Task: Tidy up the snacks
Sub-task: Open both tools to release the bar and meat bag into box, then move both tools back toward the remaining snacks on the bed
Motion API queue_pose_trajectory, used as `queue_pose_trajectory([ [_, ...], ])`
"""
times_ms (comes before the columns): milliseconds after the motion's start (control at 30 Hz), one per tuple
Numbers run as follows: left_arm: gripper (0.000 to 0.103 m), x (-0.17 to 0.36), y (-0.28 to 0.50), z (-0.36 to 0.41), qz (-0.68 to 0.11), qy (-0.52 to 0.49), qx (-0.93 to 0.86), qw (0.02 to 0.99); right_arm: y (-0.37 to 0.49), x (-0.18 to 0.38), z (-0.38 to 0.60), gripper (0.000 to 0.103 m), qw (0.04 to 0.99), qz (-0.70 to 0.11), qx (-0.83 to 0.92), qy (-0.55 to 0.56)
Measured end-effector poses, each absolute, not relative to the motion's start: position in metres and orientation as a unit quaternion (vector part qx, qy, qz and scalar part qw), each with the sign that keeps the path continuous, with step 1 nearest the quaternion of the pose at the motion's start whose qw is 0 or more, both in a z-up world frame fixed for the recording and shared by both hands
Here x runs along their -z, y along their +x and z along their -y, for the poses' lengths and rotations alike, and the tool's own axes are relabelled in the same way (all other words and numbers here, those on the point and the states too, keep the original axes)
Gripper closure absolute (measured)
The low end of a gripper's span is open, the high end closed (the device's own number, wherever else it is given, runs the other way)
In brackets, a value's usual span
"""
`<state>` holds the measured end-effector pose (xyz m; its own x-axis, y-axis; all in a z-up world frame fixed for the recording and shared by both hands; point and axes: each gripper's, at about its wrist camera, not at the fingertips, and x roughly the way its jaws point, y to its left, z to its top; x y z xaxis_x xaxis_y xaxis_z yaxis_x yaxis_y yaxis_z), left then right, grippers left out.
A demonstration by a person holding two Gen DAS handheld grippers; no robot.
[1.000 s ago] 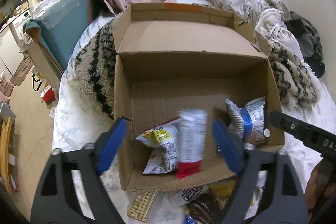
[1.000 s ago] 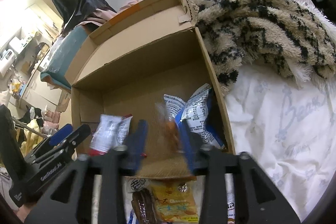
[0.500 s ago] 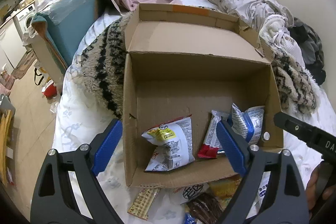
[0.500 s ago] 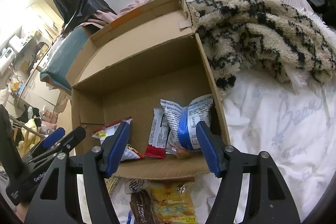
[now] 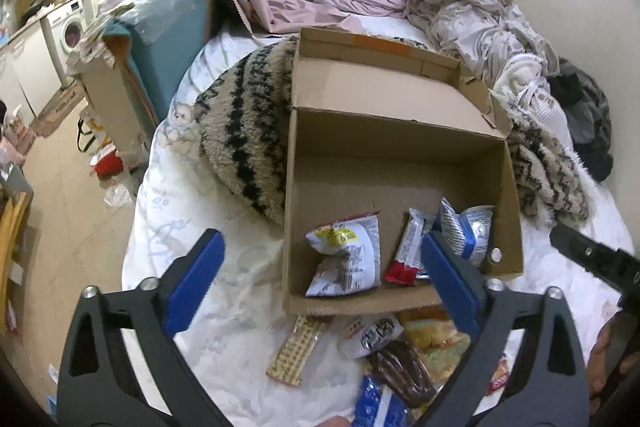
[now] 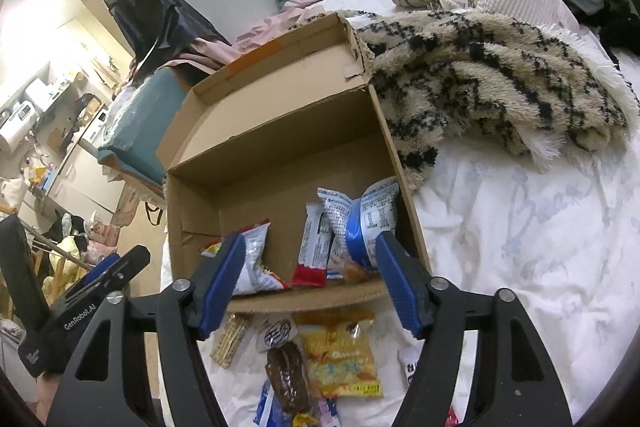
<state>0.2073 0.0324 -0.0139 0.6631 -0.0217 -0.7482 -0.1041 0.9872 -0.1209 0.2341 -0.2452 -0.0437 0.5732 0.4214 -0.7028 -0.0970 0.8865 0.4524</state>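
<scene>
Hanging over the bed (image 6: 520, 247), both tools are empty. The left hand-held gripper (image 5: 322, 281) has its jaws opening, already spread very wide, with nothing between the blue pads; the right hand-held gripper (image 6: 308, 281) is also opening, its pads apart and pinching nothing.

Nearest, on the white sheet just before the box, a loose heap of snacks waits: a cracker pack (image 6: 231, 341), a white round-label packet (image 6: 278, 337), a dark brown bar (image 6: 289, 377), a yellow chip bag (image 6: 340, 363), and a blue-and-white wrapper (image 5: 378, 405) at the bottom edge. More wrappers peep out at the heap's right side, too cut off to name.

Just beyond, the cardboard box (image 5: 400, 143) lies open on the bed, lid flap leaning back. Along its near wall stand three packets: a white bag with yellow print (image 5: 348, 259) toward the left, a slim red-ended bar (image 5: 408, 247) in the middle, and a blue-and-white bag (image 6: 360, 223) against the right wall. A small orange-brown item sits at that bag's foot; I cannot tell what it is.

By my reading, the job is under half done: a few snacks boxed, at least five left outside. The box floor behind the packets is bare, so room remains.

Farther back, a fuzzy striped blanket (image 6: 500, 75) presses the box's sides, and rumpled clothes (image 5: 460, 3) pile by the wall.
</scene>
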Motion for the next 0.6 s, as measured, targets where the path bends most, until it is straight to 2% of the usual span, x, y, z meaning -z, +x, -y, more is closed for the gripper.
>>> queue_pose_trajectory([
  [133,0.001,0.015,0.190,-0.039,-0.421,-0.090,-0.020,0.902,0.217,0.044,0.248,0.028,0.865,-0.443,-0.146,0.186],
  [267,0.001,0.022,0.178,-0.045,-0.439,-0.095,-0.031,0.893,0.203,0.047,0.253,0.020,0.862,-0.453,-0.134,0.185],
  [600,0.001,0.055,0.158,-0.056,-0.490,-0.094,-0.051,0.865,0.172,0.069,0.271,0.020,0.840,-0.497,-0.099,0.191],
])
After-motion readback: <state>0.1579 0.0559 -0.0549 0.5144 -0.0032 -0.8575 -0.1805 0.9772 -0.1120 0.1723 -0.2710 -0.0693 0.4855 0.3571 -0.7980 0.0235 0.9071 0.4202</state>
